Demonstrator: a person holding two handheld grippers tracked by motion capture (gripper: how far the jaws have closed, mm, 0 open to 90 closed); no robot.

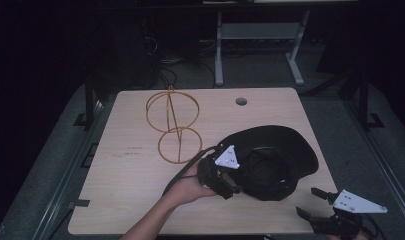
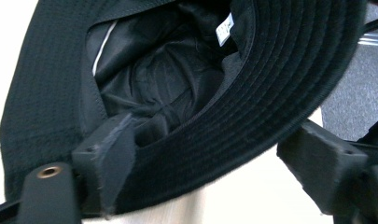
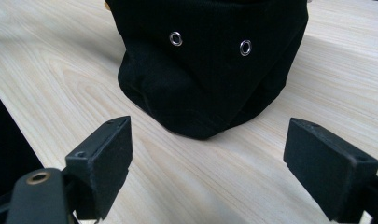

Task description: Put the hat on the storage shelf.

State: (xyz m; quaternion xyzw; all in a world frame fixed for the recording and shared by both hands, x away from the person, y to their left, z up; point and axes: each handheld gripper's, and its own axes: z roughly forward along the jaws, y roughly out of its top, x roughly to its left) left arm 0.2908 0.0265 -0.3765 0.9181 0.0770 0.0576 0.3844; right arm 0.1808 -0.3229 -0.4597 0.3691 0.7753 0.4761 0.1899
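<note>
Black bucket hat (image 1: 270, 162) lies crown-down on worktop (image 1: 135, 195), right of centre. Left gripper (image 2: 210, 163), jaws apart, straddles the brim, prob. to lift it. Right gripper (image 3: 207, 158), spread and empty, waits near crown.

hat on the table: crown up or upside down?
Upside down. The black hat rests on its crown with the opening up: the high view and left gripper view show lining and label inside, and the right gripper view shows the crown on the table.
</note>
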